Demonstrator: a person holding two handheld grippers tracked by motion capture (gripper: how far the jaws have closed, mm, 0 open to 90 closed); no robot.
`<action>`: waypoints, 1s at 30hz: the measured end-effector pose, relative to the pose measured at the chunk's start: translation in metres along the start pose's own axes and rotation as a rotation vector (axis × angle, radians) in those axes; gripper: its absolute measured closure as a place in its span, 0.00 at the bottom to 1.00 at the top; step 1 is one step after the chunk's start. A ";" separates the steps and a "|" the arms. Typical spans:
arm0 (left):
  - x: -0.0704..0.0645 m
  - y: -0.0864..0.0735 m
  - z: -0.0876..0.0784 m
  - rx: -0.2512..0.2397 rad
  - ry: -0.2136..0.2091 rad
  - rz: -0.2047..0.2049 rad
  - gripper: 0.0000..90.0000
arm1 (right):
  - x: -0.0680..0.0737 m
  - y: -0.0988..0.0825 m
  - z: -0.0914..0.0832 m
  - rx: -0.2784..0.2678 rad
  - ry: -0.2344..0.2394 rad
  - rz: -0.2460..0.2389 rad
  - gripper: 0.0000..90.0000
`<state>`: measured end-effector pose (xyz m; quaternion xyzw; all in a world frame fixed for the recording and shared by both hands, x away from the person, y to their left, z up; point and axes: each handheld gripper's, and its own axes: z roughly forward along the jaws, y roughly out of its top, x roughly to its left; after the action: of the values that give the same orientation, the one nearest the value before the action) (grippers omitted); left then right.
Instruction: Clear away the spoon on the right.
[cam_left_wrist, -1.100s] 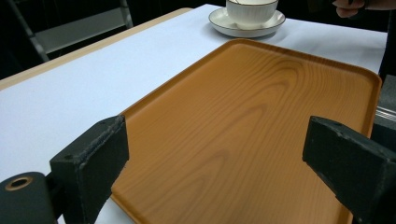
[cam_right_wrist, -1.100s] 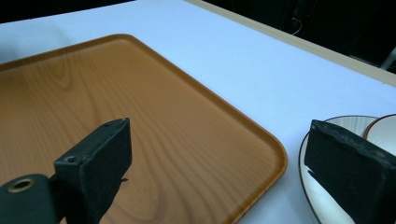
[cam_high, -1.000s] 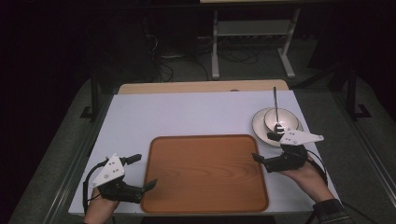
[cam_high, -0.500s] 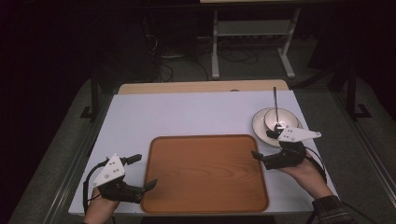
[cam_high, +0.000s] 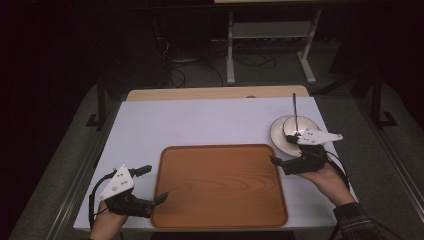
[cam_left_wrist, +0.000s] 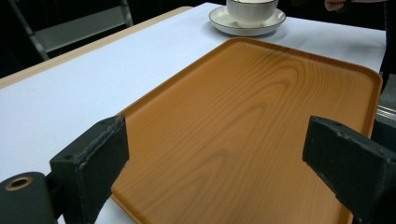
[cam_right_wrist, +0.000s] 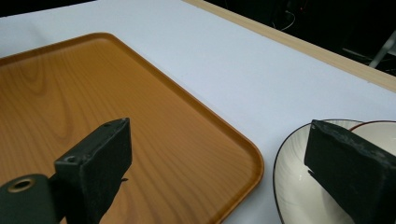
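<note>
The left tongs (cam_high: 150, 186) sit at the near left corner of the wooden tray (cam_high: 220, 187), with the jaws spread wide and nothing between them. In the left gripper view the two black jaws stand far apart, one over the tray's left rim and one over its near right part, with the bare tray (cam_left_wrist: 261, 116) between them. The person's left hand (cam_high: 107, 222) holds them from below, and a grey three-cornered plate rides on top.

The right tongs (cam_high: 282, 152) hover at the tray's far right corner, also spread wide and empty. In the right gripper view one jaw hangs over the tray (cam_right_wrist: 93, 93) and the other over the saucer (cam_right_wrist: 294, 186), which lies just beside the tray's rounded corner without touching it. The person's right hand (cam_high: 327, 175) grips them; a plaid sleeve shows at the wrist.

The tray lies flat in the near middle of the white worktop (cam_high: 200, 125), its long axis running left to right. The saucer (cam_high: 280, 132) stands to the tray's far right, carrying a white cup (cam_left_wrist: 252, 10). A thin dark handle (cam_high: 295, 107) rises from the cup, pointing to the far edge of the worktop.

No brand, label or writing can be read on any of these things.
</note>
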<state>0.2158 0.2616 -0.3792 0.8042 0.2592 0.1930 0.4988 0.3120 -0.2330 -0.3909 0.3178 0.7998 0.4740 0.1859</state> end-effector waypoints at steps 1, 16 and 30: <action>0.000 0.000 0.000 0.000 0.000 0.000 0.07 | 0.000 0.000 0.000 0.000 0.000 0.000 0.08; 0.000 0.000 0.000 0.002 0.001 0.001 0.07 | -0.013 0.009 0.005 0.023 -0.004 0.007 0.08; 0.001 0.000 0.001 -0.001 -0.001 -0.005 0.07 | -0.027 0.019 0.011 0.062 -0.014 0.022 0.16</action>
<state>0.2166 0.2618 -0.3798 0.8034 0.2608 0.1915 0.4999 0.3443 -0.2380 -0.3800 0.3354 0.8094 0.4486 0.1761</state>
